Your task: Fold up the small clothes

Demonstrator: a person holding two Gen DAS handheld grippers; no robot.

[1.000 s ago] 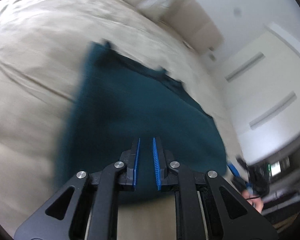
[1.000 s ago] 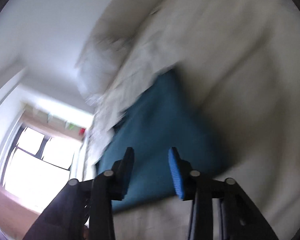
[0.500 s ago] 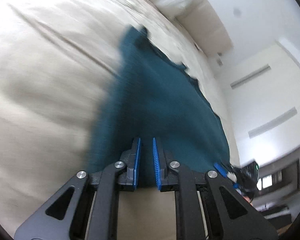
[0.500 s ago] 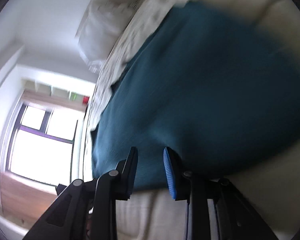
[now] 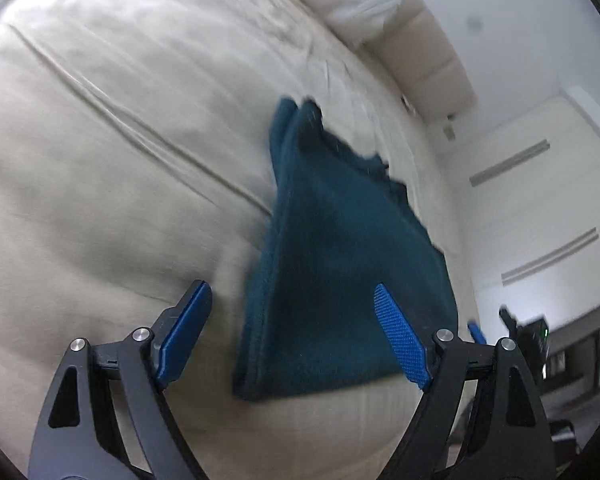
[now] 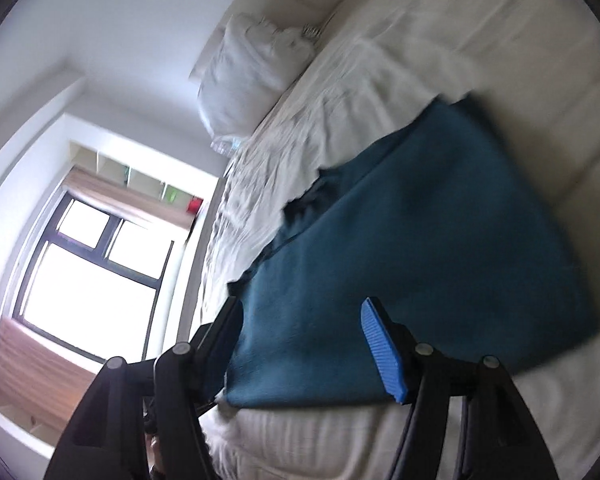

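Observation:
A dark teal garment (image 5: 340, 264) lies folded flat on the cream bed sheet (image 5: 100, 160), its near edge close to both grippers. My left gripper (image 5: 296, 332) hovers over the garment's near left corner with its jaws opening wide; the cloth lies below and between the blue pads, and neither pad presses on it. In the right wrist view the same garment (image 6: 420, 248) spreads ahead. My right gripper (image 6: 300, 344) is over its near edge, jaws opening, and holds nothing. The right gripper's blue fingertip (image 5: 476, 330) peeks in at the left view's right side.
White pillows (image 6: 252, 76) and a padded headboard (image 5: 428, 52) sit at the far end of the bed. Rumpled white bedding (image 6: 284, 148) lies beyond the garment. A bright window (image 6: 88, 268) is at the left, white wardrobe doors (image 5: 540, 208) at the right.
Both grippers' jaws have spread apart from nearly shut. The left view has swung so the garment now sits right of centre; the right gripper has pulled back, showing the whole garment.

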